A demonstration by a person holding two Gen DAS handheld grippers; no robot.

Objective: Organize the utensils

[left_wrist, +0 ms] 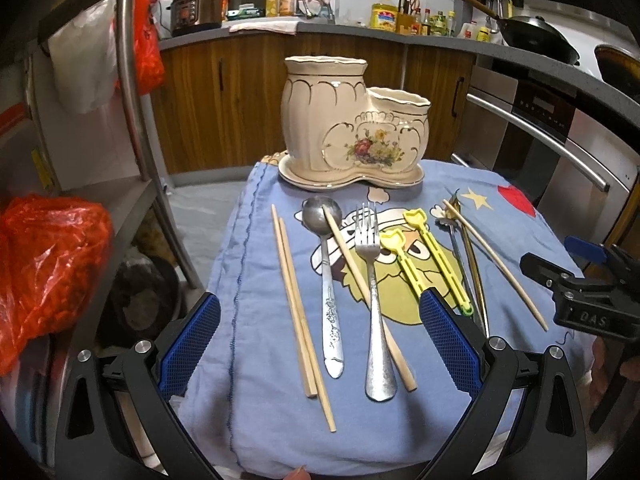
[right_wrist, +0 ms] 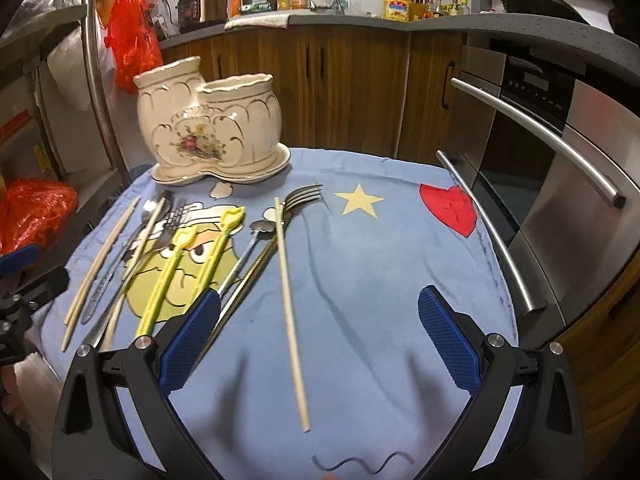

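A cream ceramic utensil holder [left_wrist: 352, 128] with two openings stands empty on its saucer at the far edge of the blue cloth; it also shows in the right wrist view [right_wrist: 208, 128]. Utensils lie on the cloth: a chopstick pair [left_wrist: 298, 308], a steel spoon [left_wrist: 326, 276], a steel fork [left_wrist: 374, 300], yellow plastic chopsticks [left_wrist: 428, 256], a small spoon and a dark fork [right_wrist: 280, 216], and a single chopstick [right_wrist: 290, 300]. My left gripper [left_wrist: 320, 344] is open above the spoon and fork handles. My right gripper [right_wrist: 320, 340] is open over the single chopstick.
A metal rack with red plastic bags [left_wrist: 48, 260] stands at the left. A steel oven with bar handles [right_wrist: 540, 152] is close on the right. Wooden cabinets and a cluttered counter [left_wrist: 360, 28] lie behind. The blue cloth [right_wrist: 380, 260] is bare on its right half.
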